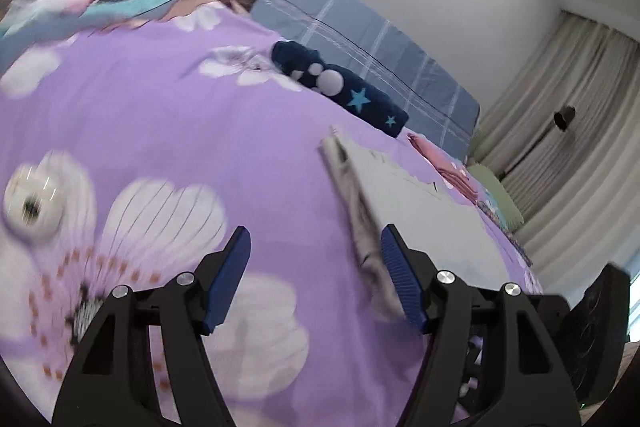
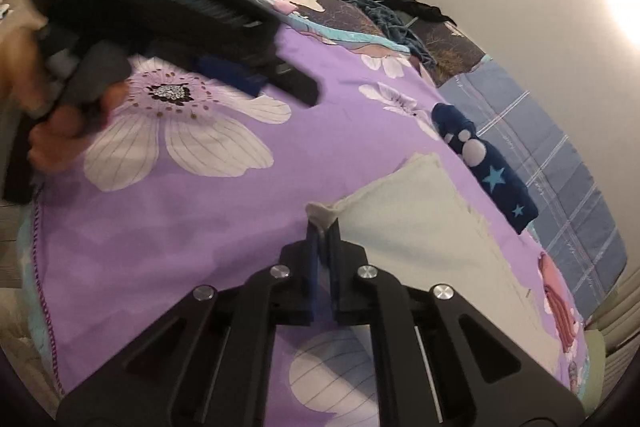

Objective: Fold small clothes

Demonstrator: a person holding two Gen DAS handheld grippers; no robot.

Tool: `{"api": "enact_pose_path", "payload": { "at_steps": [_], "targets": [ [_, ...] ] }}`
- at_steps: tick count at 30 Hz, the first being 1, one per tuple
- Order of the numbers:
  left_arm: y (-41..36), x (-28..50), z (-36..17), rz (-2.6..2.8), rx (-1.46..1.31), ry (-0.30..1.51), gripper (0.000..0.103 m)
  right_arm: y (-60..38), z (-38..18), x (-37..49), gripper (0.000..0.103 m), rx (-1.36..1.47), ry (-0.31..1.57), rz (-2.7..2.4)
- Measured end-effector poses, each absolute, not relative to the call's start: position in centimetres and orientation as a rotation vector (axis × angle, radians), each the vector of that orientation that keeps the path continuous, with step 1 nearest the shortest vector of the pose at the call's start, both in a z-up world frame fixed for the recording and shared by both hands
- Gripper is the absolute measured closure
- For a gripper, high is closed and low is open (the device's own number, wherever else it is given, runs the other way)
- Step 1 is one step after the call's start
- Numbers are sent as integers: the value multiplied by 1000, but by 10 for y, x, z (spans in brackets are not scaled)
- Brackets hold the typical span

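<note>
Right gripper (image 2: 324,227) jaws pinched on pale cloth (image 2: 420,227) corner, left gripper (image 1: 316,263) agape.

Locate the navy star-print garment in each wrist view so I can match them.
Left wrist: navy star-print garment lies upper centre, beside the blue plaid quilt.
Right wrist: the garment lies right of centre, beyond the white cloth.
Shared landmark: the plaid quilt.

A bed covered by a purple flowered sheet (image 2: 192,227) carries the clothes. On it lie a pale garment (image 2: 420,227), a folded navy piece with stars (image 2: 492,175) beside it, and a pink folded item (image 2: 558,307) near the edge. A blue checked pillow (image 1: 360,55) sits along the wall side.
</note>
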State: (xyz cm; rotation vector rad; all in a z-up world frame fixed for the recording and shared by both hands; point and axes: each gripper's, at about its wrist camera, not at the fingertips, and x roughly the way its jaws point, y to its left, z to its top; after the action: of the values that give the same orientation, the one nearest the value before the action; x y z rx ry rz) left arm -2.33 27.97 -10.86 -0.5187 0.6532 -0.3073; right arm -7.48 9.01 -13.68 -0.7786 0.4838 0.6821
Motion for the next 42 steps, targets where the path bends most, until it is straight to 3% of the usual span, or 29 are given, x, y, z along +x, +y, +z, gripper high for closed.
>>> {"api": "enact_pose_path", "payload": {
  "at_steps": [12, 14, 15, 16, 18, 22, 26, 29, 31, 35, 37, 42],
  "targets": [
    [226, 152, -141, -568, -560, 981, 35, 93, -148, -72, 98, -758, 536, 692],
    [220, 178, -146, -556, -562, 971, 50, 93, -147, -73, 98, -757, 535, 691],
    [219, 188, -148, -540, -561, 978, 82, 93, -147, -73, 98, -754, 537, 692],
    [218, 198, -152, -520, -571, 998, 96, 93, -147, -73, 98, -751, 541, 694],
    [223, 206, -149, -507, -652, 983, 96, 92, -147, -71, 98, -726, 556, 712],
    [221, 199, -126, -554, -615, 847, 96, 91, -140, -68, 98, -656, 572, 735],
    [218, 199, -164, -509, -549, 883, 94, 95, -155, -59, 97, -660, 653, 743],
    [249, 197, -162, -487, -674, 821, 92, 89, -147, -63, 90, -636, 641, 768],
    [262, 191, -162, -437, -699, 802, 84, 81, -140, -66, 67, -636, 611, 751],
    [264, 185, -163, -516, -722, 832, 61, 69, -139, -66, 65, -669, 613, 708],
    [252, 184, -159, -598, -690, 835, 40, 69, -144, -62, 62, -681, 642, 696],
    [215, 177, -153, -645, -522, 853, 39, 85, -154, -61, 60, -745, 616, 653]
  ]
}}
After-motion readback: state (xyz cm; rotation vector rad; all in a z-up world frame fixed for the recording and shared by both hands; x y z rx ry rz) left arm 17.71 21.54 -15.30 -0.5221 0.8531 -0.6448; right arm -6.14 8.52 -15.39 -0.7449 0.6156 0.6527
